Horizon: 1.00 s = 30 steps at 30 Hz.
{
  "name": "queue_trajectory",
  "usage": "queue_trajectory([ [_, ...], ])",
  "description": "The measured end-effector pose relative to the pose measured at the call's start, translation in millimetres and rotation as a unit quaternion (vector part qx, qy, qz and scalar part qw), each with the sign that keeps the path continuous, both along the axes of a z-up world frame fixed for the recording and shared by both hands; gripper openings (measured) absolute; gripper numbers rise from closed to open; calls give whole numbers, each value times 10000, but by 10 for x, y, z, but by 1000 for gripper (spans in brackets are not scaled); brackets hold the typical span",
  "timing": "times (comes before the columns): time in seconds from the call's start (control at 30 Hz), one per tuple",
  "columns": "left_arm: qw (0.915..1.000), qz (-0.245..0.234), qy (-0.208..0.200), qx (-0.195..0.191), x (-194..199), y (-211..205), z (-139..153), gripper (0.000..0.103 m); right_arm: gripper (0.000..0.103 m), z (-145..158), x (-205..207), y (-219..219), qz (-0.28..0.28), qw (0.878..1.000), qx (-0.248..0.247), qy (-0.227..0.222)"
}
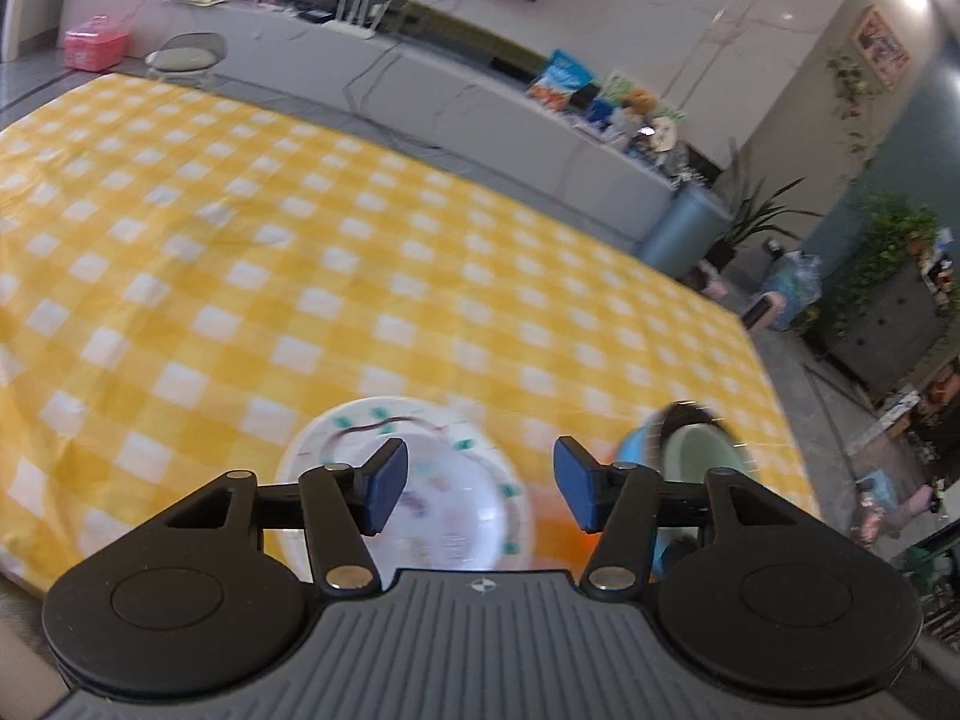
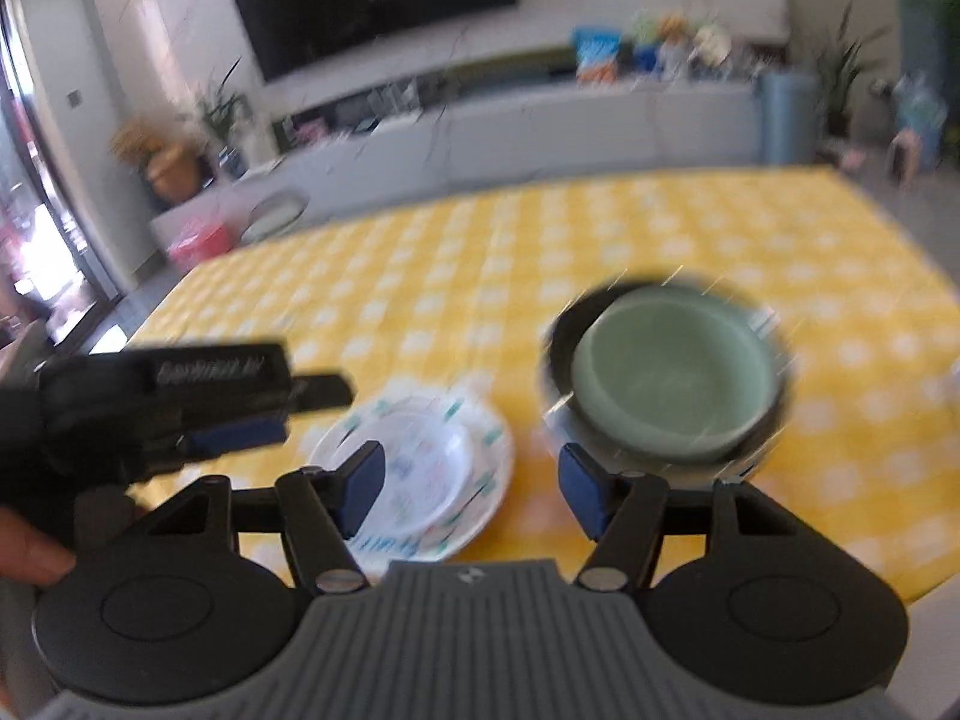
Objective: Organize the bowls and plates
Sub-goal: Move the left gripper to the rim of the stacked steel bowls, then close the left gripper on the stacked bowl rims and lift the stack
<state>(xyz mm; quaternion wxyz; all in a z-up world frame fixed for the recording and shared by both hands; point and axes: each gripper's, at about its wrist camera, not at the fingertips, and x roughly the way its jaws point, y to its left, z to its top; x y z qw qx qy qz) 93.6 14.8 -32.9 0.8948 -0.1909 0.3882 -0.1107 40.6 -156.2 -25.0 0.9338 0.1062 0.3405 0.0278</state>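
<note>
My left gripper (image 1: 480, 489) stands wide, nothing between its blue pads (image 1: 384, 492), and it hangs over the near edge of the tabletop, which is covered by a yellow checked cloth (image 1: 300, 252). Under it lies a white patterned plate (image 1: 360, 426) with a smaller plate (image 1: 444, 516) stacked on top; both are blurred, so I cannot read the pattern.

My right gripper (image 2: 471, 492) is also spread wide and holds nothing. From its camera I see the same plate stack (image 2: 474, 468) near the tabletop's front edge, and just beside it, toward the right edge, a green bowl (image 2: 672, 372) sitting tilted inside a black bowl (image 2: 558, 330). In the left view a blue bowl (image 1: 639, 444) shows beneath that pair. The left gripper appears at the left of the right view, close to the plates. The bowls stand apart from the plates, with bare cloth between them.
</note>
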Motion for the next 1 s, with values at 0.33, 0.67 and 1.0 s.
queue_trajectory([
  [0.33,9977,-588,36,-326,213,-596,-13,77,76,-70,434,-989,-1153,9917,318,475],
  [0.67,9962,-550,527,-428,524,-849,-333,77,78,-558,724,-1376,-1201,9731,1412,1371],
  [1.0,9929,-527,914,-549,643,-921,-630,70,73,-919,816,-1441,-1135,9444,2452,1872],
])
